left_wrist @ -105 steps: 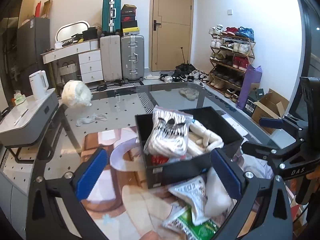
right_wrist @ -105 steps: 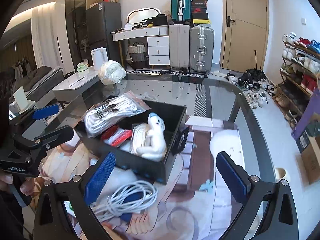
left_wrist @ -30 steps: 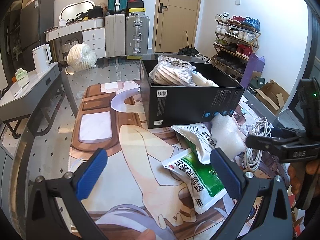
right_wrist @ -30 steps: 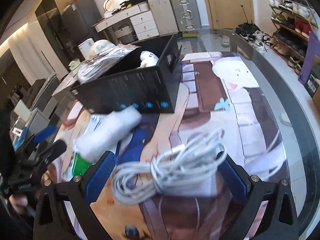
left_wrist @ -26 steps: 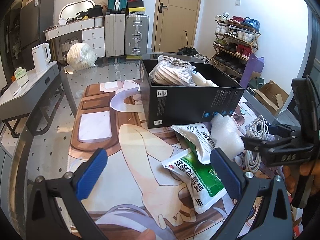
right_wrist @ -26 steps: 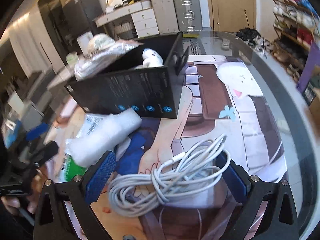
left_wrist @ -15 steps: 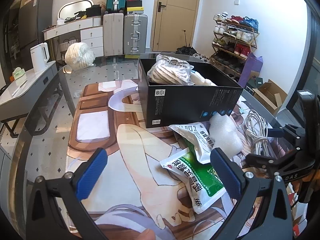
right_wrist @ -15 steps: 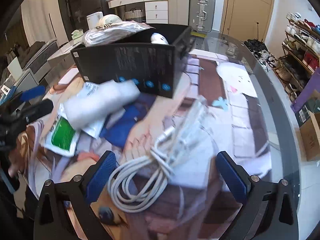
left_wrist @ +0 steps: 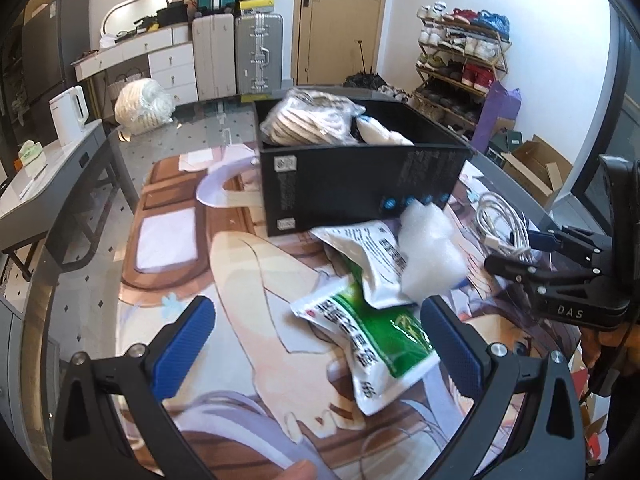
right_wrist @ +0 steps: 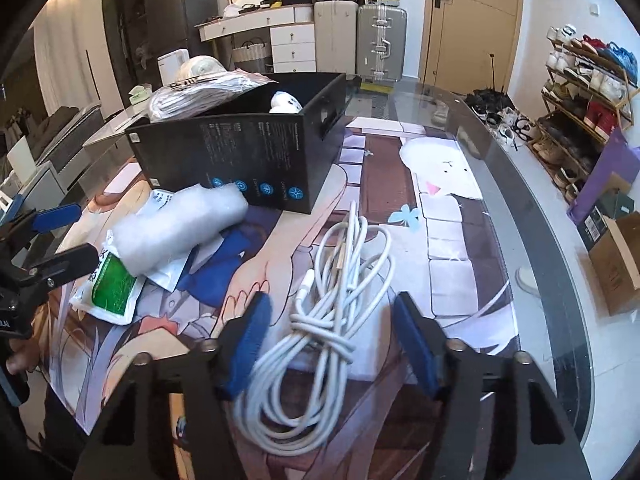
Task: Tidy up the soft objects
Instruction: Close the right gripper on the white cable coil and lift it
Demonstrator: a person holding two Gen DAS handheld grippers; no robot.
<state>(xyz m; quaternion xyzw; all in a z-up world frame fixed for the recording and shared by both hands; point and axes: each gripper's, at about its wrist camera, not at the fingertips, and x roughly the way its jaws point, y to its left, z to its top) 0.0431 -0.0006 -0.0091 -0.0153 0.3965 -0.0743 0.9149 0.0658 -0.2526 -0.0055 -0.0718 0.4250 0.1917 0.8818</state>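
A black box on the printed mat holds a bagged striped cloth and a white soft toy. In front of it lie a white foam wad, a white pouch and a green-and-white pouch. My left gripper is open, its fingers astride the green pouch. A coiled white cable lies between the fingers of my right gripper, which is half closed around it, pads apart from it.
The printed mat covers a glass table whose curved edge runs on the right. A white bundle sits at the table's far end. Suitcases, a dresser and a shoe rack stand beyond.
My right gripper has lowered over the cable and its jaws have narrowed around it. My left gripper has moved a little closer to the pouches and stays open.
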